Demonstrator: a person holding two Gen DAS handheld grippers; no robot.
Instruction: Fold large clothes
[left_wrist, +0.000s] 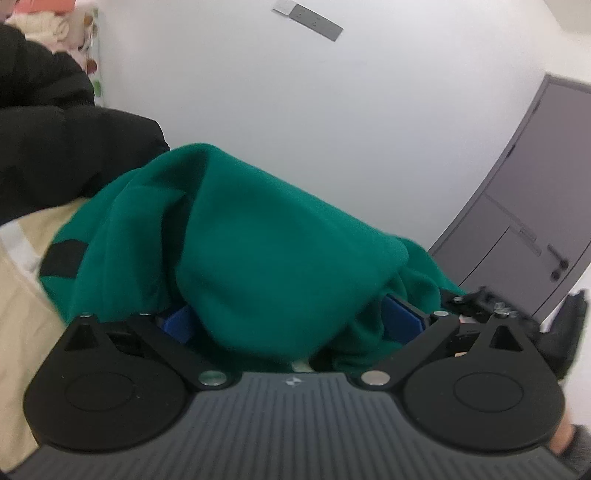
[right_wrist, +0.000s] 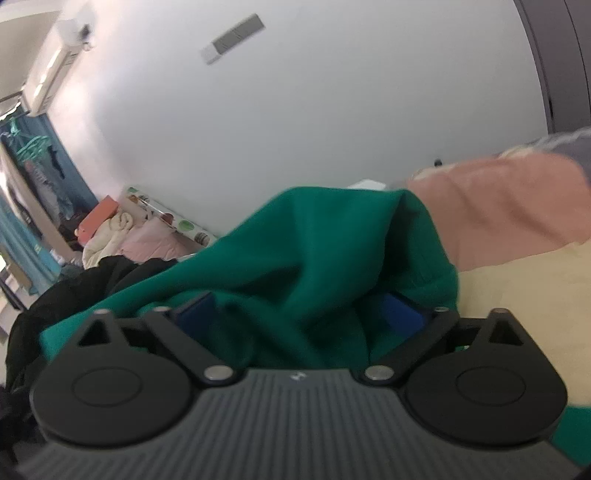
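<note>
The garment (left_wrist: 258, 240) lies bunched on the bed (left_wrist: 22, 314), between both grippers' fingers. A jacket (left_wrist: 55, 147) lies far left of it, the door (left_wrist: 535, 203) far right.

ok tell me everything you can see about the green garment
The green garment is a plain teal-green, soft, fleecy-looking knit, bunched and creased rather than flat. In the left wrist view it heaps up between that gripper's blue fingers, hiding their tips, with a black patch near its left edge. It lies over a beige sheet beside a black jacket. In the right wrist view it drapes likewise between the blue fingers, and a pink sleeve lies against its upper right fold.
</note>
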